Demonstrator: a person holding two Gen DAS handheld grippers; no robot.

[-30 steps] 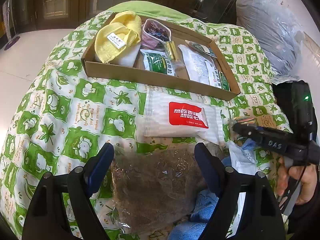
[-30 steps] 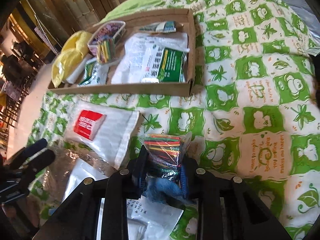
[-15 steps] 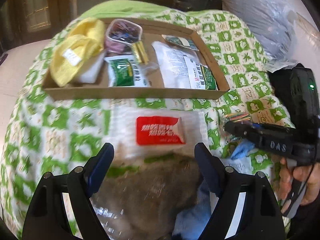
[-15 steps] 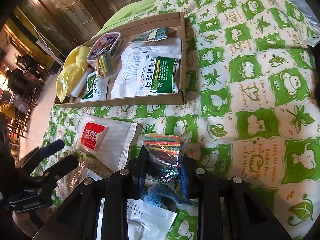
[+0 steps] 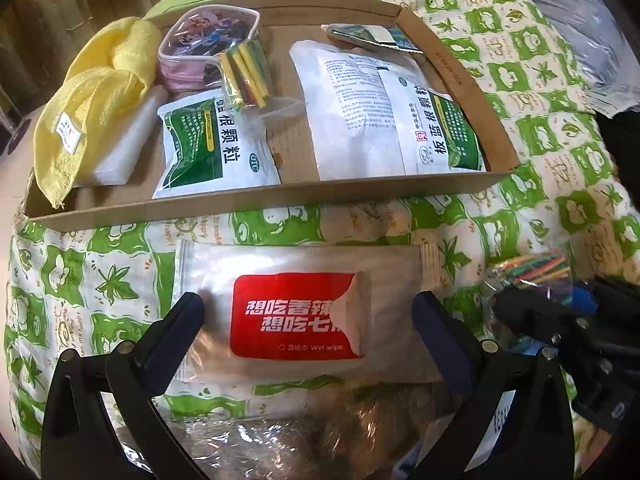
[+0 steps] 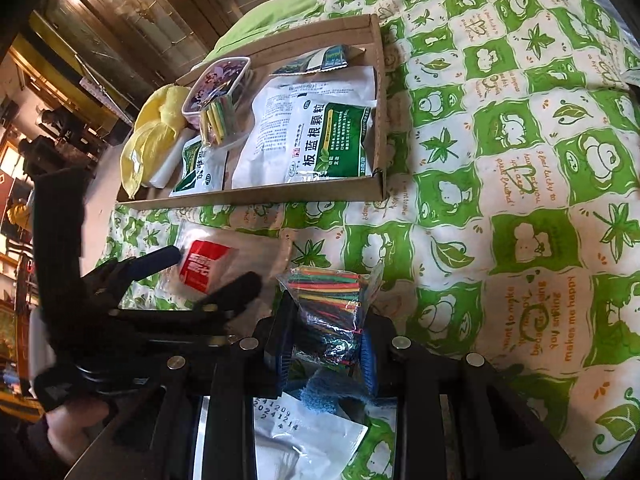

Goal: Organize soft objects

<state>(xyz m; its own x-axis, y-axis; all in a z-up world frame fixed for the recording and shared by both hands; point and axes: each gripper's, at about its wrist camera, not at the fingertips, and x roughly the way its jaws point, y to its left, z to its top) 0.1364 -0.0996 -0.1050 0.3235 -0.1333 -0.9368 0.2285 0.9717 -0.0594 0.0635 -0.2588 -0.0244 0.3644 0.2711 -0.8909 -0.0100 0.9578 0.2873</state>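
A wet wipe pack (image 5: 296, 316), clear with a red label, lies flat on the green-and-white bedspread. My left gripper (image 5: 306, 312) hangs over it with its jaws opening wide; the pack lies between the fingers, and the pads do not press on it. From the right wrist view that left gripper (image 6: 200, 276) straddles the same pack (image 6: 204, 264). My right gripper (image 6: 326, 332) is shut on a small clear bag of coloured sticks (image 6: 328, 296), just right of the pack. The right gripper (image 5: 540, 308) and its bag (image 5: 528, 268) also show in the left wrist view.
A shallow cardboard tray (image 5: 280, 196) beyond the pack holds a yellow towel (image 5: 88, 96), a pink pouch (image 5: 200, 44), a bag of yellow-green sticks (image 5: 244, 72) and green-and-white sachets (image 5: 216, 148). A clear bag of brown stuff (image 5: 320, 440) lies nearest me. A blue cloth (image 6: 320, 392) and white pouch (image 6: 304, 432) lie under the right gripper.
My left gripper has moved forward from over the clear brown bag to over the wet wipe pack, and its jaws have spread wider. The right gripper has stayed put, still holding its bag.
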